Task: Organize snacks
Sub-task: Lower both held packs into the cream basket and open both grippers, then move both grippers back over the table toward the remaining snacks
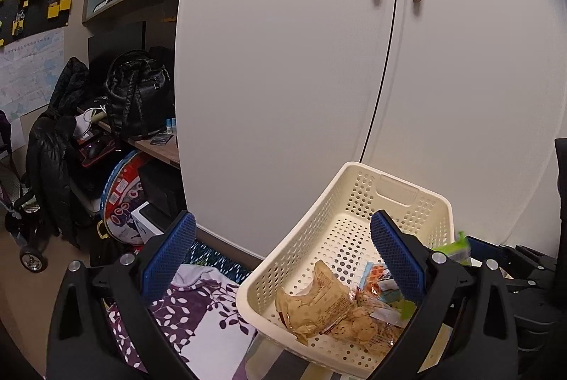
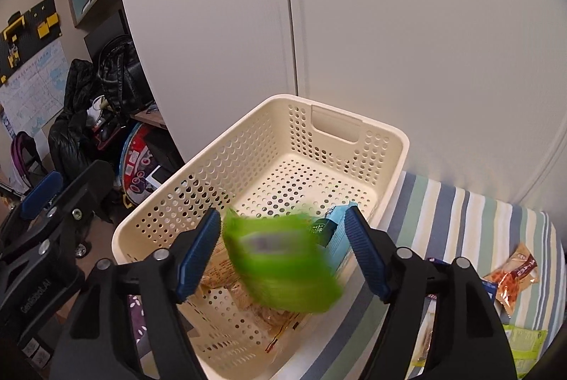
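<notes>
Left gripper (image 1: 283, 252) spread wide, grasping nothing, above cream basket (image 1: 436, 199) near rim. Right gripper (image 2: 283, 252) released; blurred green snack packet (image 2: 280, 270) loose between its 2 fingers, over basket's near end. Far half bare.

Perforated matt plastic basket (image 2: 269, 146), glossy green packet (image 2: 280, 266), striped cloth bedding (image 2: 460, 213).

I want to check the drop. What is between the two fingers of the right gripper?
In the right wrist view, a blurred green snack packet sits between the open right gripper fingers, over the cream basket.
</notes>
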`<state>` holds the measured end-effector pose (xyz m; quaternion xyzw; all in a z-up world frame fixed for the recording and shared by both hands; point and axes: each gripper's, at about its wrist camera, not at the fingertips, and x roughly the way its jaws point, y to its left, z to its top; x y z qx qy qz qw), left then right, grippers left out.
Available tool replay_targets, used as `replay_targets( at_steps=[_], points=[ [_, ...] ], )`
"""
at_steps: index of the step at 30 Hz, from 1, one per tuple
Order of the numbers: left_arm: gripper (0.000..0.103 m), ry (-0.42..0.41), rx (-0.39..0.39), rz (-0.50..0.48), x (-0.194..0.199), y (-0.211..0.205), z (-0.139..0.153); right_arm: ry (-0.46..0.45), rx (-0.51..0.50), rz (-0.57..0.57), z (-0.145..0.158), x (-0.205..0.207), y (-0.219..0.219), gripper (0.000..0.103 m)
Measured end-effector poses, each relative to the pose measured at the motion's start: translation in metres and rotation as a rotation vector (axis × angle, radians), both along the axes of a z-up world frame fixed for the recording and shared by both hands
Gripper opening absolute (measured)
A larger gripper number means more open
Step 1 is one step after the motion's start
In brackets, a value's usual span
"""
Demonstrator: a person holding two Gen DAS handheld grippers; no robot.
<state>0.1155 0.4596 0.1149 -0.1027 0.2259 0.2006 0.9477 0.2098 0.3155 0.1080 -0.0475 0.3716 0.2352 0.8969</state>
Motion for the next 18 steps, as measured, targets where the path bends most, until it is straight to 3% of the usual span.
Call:
replay_targets(
  at_steps=[18],
  points=[
    [0.1, -0.002, 0.028, -0.011, 0.0, -0.01, 0.002, 0.006, -0.017, -0.06, -0.008, -0.011, -0.023, 0.077]
  ],
)
